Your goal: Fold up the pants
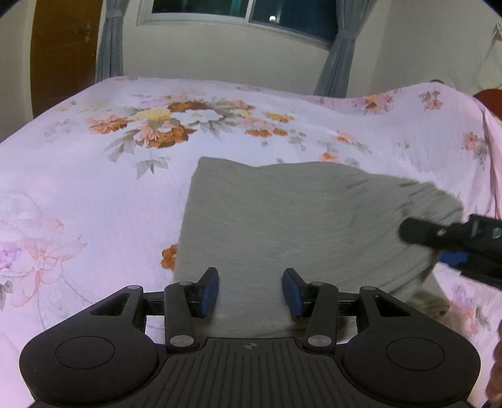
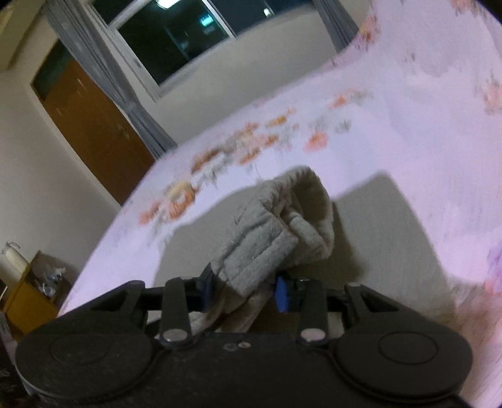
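Floral pink bedsheet (image 1: pixel 94 188) covers one bed beneath a dark window (image 1: pixel 244 15) flanked by two grey curtains (image 1: pixel 337 56). One pair of grey pants (image 1: pixel 282 226) lies folded at centre, sheet bare from 9 to 12 o'clock. Left gripper (image 1: pixel 250 292) hovers level over the near hem, pads apart, holding nothing. Right gripper (image 2: pixel 243 290), tilted, enters at 3 o'clock, clamped on a bunched, lifted fold.

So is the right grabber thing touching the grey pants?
Touching. In the right wrist view, the right gripper has its blue pads pressed against a bunched fold of the grey pants, lifted off the flowery bedsheet.
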The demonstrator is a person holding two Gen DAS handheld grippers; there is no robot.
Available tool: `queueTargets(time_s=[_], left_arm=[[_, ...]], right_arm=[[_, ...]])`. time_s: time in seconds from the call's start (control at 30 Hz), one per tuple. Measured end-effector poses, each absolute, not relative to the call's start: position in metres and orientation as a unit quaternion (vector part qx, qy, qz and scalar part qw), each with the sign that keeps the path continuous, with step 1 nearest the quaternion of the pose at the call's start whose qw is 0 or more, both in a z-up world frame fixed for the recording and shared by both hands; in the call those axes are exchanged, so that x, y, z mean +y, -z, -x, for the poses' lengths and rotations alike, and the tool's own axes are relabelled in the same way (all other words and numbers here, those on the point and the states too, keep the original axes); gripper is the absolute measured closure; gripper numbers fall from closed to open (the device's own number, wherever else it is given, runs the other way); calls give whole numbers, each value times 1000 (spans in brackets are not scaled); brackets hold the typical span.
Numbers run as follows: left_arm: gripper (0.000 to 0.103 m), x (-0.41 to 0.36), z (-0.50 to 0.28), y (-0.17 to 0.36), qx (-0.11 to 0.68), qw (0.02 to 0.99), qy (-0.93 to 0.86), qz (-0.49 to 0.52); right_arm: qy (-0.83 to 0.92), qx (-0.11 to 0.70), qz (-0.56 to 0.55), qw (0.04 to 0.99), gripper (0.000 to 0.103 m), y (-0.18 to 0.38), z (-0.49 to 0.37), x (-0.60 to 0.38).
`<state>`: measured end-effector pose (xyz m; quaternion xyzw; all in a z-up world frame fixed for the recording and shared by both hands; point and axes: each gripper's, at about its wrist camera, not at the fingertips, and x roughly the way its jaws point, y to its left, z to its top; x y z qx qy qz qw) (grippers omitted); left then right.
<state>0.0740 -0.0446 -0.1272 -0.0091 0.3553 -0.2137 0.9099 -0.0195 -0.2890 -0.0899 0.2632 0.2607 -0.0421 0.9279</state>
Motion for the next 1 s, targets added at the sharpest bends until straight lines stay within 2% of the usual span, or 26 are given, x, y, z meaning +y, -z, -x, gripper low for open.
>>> queueTargets(time_s=[0.2, 0.43, 0.6, 0.7, 0.77, 0.8, 0.87, 0.9, 0.97, 1.0], left_arm=[[57, -62, -73, 129, 359, 905, 229, -3], [56, -83, -68, 146, 373, 898, 232, -39], [54, -81, -68, 144, 374, 896, 236, -41], [54, -78, -68, 137, 371, 898, 234, -31], [54, -78, -68, 131, 360, 903, 234, -33], [54, -79, -69, 130, 357, 904, 233, -34], [54, -82, -74, 130, 361, 903, 229, -39], [54, -84, -78, 132, 365, 902, 227, -39], [54, -87, -82, 138, 376, 898, 223, -44], [54, -89, -83, 141, 380, 896, 222, -49]], right_arm=[[63, 250, -244, 935, 67, 84, 37, -322], [95, 328, -319, 884, 62, 139, 45, -364], [92, 323, -299, 893, 58, 123, 47, -362], [106, 308, -279, 903, 50, 107, 55, -361], [128, 289, -252, 915, 41, 98, 60, -361], [138, 275, -235, 922, 41, 91, 62, -359], [134, 261, -210, 933, 55, 81, 57, -353], [127, 262, -198, 936, 58, 78, 50, -350], [108, 271, -181, 939, 75, 78, 39, -344], [103, 280, -173, 939, 77, 82, 34, -341]])
